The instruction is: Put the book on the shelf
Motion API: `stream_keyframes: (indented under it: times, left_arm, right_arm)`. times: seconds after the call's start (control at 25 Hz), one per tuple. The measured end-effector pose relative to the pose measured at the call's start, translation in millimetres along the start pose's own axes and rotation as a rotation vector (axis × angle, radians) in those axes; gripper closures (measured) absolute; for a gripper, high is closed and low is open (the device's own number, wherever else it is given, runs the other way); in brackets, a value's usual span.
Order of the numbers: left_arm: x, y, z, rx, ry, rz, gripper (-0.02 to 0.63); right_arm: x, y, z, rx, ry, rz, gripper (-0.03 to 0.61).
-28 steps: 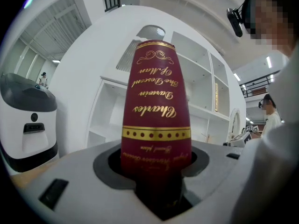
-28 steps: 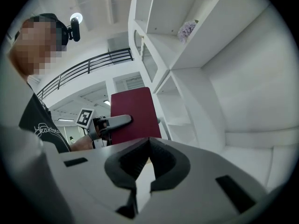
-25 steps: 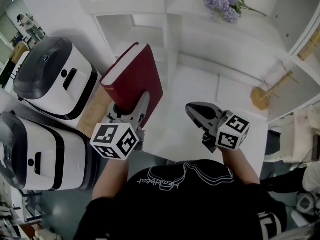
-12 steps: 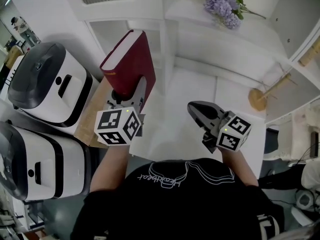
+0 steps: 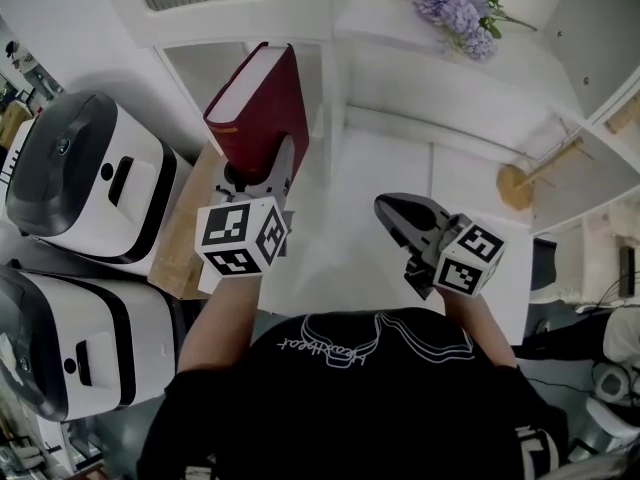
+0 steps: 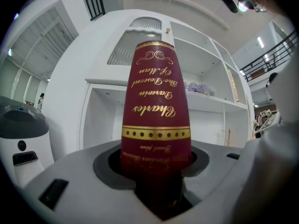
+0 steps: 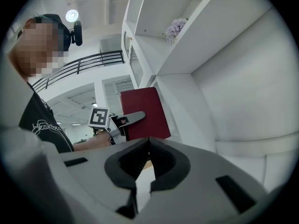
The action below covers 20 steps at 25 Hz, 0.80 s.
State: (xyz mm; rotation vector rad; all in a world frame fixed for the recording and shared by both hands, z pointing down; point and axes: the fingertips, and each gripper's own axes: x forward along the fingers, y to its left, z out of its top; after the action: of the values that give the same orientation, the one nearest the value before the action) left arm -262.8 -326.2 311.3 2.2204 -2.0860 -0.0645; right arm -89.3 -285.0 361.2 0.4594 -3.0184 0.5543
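Book (image 5: 258, 108), dark red, gold lettering on spine, clamped at lower end in left claw (image 5: 262, 176). Held up off bench (image 5: 350, 258), tilted, not yet shelved. Right claw (image 5: 402, 220) just beside it, jaws closed together, nothing between them, hovering over bench. Two white appliances with dark lids (image 5: 85, 173) at left edge. Behind book, white shelf unit (image 5: 450, 88); book's top end sits in front of its open left compartment (image 5: 195, 63). Small wooden stand (image 5: 520, 186) in right compartment, purple flowers (image 5: 455, 8) on upper shelf.
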Motion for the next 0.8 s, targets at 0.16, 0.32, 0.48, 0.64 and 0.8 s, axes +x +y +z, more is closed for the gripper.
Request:
stream_keyframes:
  times: [0.16,0.32,0.48,0.64,0.8]
  left_arm:
    - [5.6,2.6,-0.2,0.006,-0.018,-0.002,0.387]
    - [10.3,6.1,-2.1,0.015,-0.042,0.009,0.388]
    - [16.1,5.8,-3.5,0.035,-0.062,0.014,0.387]
    - [23.1,3.2,-4.6,0.045,-0.065,0.01,0.387]
    - [31.6,2.2,-6.4,0.046,-0.062,0.004,0.387]
  right_arm:
    - [3.3,-0.6,2.5,-0.005,0.007,-0.011,0.572]
    - [4.2,0.1,4.7,-0.019,0.016,-0.02,0.572]
    - [3.0,-2.3,5.9,-0.023,0.021,-0.036,0.572]
    - [1.0,-3.7,5.4,-0.018,0.021,-0.048,0.572]
    - [-1.5,-4.6,4.8,-0.014,0.018,-0.059,0.572]
